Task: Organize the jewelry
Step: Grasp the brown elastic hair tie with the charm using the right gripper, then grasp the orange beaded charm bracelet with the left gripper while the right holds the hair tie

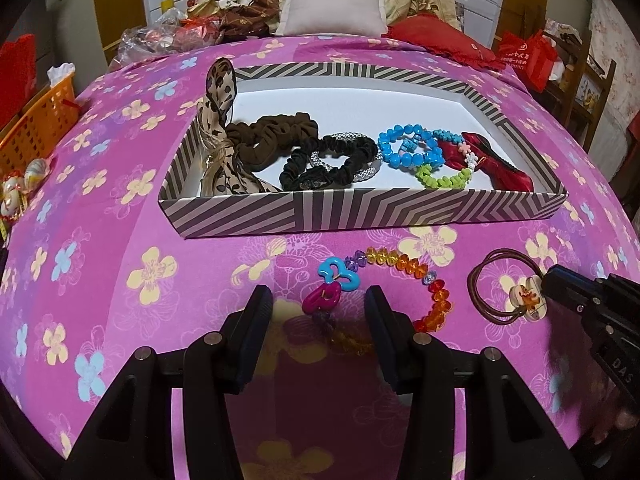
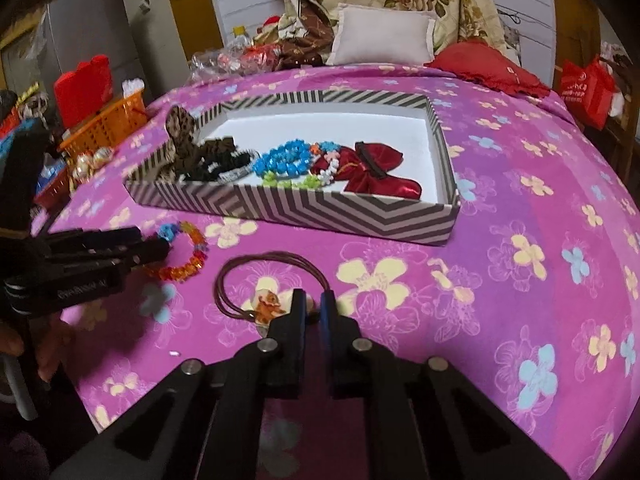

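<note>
On the pink flowered bedspread (image 1: pixel 120 240), a striped box (image 1: pixel 360 212) (image 2: pixel 320 212) holds scrunchies (image 1: pixel 272 140), blue bead bracelets (image 1: pixel 404 148) and a red bow (image 1: pixel 496 164). In front of it lies a bracelet of orange beads (image 1: pixel 400 260) (image 2: pixel 188 264) with pink and blue charms. My left gripper (image 1: pixel 320 312) (image 2: pixel 154 242) stands open astride its charm end. To the right lies a brown hair tie (image 1: pixel 480 280) (image 2: pixel 240 268) with a white cartoon charm (image 2: pixel 268 303). My right gripper (image 2: pixel 313 304) (image 1: pixel 550 280) is shut on the tie at that charm.
An orange basket (image 1: pixel 36 132) and small ornaments (image 1: pixel 24 184) sit off the bed's left edge. A white cushion (image 1: pixel 332 8), a red pillow (image 1: pixel 440 40) and bedding are piled at the far end. A red bag (image 1: pixel 528 56) stands at the right.
</note>
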### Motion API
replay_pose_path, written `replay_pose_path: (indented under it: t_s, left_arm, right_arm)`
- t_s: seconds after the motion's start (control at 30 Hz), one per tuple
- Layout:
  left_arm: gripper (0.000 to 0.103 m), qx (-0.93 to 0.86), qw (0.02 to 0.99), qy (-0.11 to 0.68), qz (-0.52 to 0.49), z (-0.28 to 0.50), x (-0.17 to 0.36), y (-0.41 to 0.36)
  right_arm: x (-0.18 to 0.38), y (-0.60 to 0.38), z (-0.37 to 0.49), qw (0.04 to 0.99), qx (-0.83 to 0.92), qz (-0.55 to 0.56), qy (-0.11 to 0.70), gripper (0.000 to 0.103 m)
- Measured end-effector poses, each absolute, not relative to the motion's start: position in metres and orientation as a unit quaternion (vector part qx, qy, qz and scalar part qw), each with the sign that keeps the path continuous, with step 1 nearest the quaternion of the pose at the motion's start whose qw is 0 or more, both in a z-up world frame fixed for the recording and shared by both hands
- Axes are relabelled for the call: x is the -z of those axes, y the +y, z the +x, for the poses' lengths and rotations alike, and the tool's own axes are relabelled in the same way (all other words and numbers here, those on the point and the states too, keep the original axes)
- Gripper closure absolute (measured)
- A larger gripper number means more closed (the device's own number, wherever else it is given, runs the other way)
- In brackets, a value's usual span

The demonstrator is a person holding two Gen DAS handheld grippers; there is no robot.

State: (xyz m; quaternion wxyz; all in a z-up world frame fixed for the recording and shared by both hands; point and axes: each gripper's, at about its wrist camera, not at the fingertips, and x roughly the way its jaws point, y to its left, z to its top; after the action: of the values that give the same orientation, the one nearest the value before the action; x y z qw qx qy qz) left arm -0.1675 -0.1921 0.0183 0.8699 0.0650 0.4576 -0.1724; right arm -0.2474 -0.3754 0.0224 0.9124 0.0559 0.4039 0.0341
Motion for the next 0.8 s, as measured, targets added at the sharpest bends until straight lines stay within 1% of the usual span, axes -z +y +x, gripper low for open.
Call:
replay_pose_path:
  t_s: [0.03,0.07,0.1,0.33,0.4,0.47,0.57,0.63,0.67,0.7,0.8]
  left_arm:
    - [0.066,0.173,0.87,0.458,0.063,-0.167,-0.018,-0.192]
    - [0.066,0.174,0.87,0.458,0.06,-0.167,-0.018,-0.191]
    - [0.066,0.174,0.87,0.458,0.057,-0.167,-0.018,-0.19]
    - [0.066,0.172,0.871,0.457,0.062,-0.167,-0.018,-0.191]
    - [0.066,0.173,0.871,0.456,0.062,-0.167,-0.018,-0.191]
    - [0.066,0.173,0.871,0.457,0.062,-0.167,-0.018,-0.191]
    - [0.066,0.172,0.871,0.457,0.062,-0.167,-0.018,-0.191]
    - [0.066,0.173,0.871,0.457,0.061,-0.167,-0.018,-0.191]
    - [0.066,0.173,0.87,0.457,0.06,-0.167,-0.018,-0.191]
    - [0.066,0.173,0.87,0.458,0.06,-0.167,-0.018,-0.191]
    - [0.066,0.174,0.87,0.459,0.058,-0.166,-0.019,-0.191]
  right_arm:
    - [-0.024,-0.375,-0.248,0.913,-0.035,0.058,0.403,0.077]
    - [-0.025,-0.374,-0.248,0.914,-0.037,0.058,0.401,0.067]
    - [-0.027,-0.373,-0.249,0.914,-0.038,0.056,0.4,0.063]
    - [-0.022,-0.355,-0.246,0.902,-0.055,0.022,0.427,0.062]
    - [-0.018,-0.351,-0.244,0.901,-0.055,0.015,0.431,0.058]
    - [-0.017,-0.346,-0.242,0.903,-0.057,-0.005,0.427,0.057]
    - [-0.015,-0.34,-0.24,0.904,-0.06,-0.036,0.422,0.058]
    - [-0.015,-0.342,-0.24,0.905,-0.062,-0.031,0.42,0.069]
    - [-0.016,-0.342,-0.24,0.905,-0.062,-0.031,0.419,0.071]
    - [-0.016,-0.344,-0.24,0.905,-0.063,-0.026,0.42,0.08]
    - [-0.017,-0.346,-0.241,0.903,-0.067,-0.02,0.423,0.08]
